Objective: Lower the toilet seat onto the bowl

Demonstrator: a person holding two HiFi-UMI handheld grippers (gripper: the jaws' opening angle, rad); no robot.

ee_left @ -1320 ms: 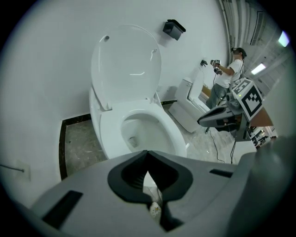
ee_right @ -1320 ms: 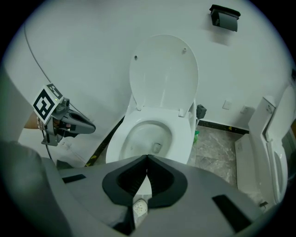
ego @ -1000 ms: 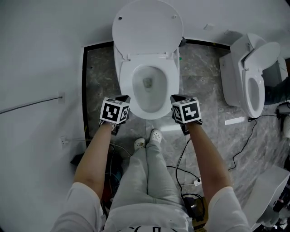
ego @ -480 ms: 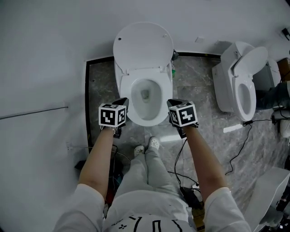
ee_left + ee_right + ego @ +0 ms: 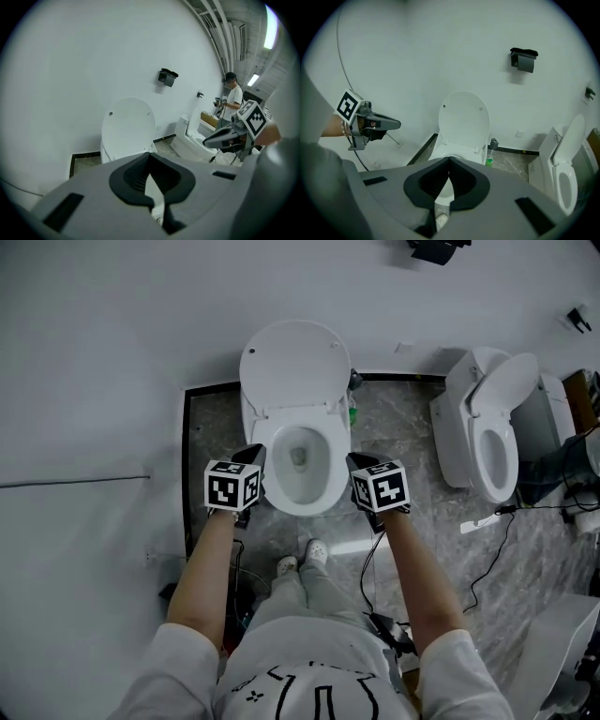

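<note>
A white toilet stands against the wall on the grey floor. Its oval lid is upright against the wall, also seen as lid and lid. A white ring lies round the bowl's opening; I cannot tell seat from rim. My left gripper hangs in the air left of the bowl's front, shut and empty. My right gripper hangs to the bowl's right, shut and empty too. Neither touches the toilet. Each gripper view shows its own jaws closed, left gripper and right gripper.
A second toilet with its lid up stands at the right. A green bottle sits beside the first toilet's base. Cables run over the floor. A black holder hangs on the wall. Another person stands far right.
Both grippers and the head camera have risen, so the toilet looks smaller and further below. The jaws stayed shut. The toilet itself has not changed.
</note>
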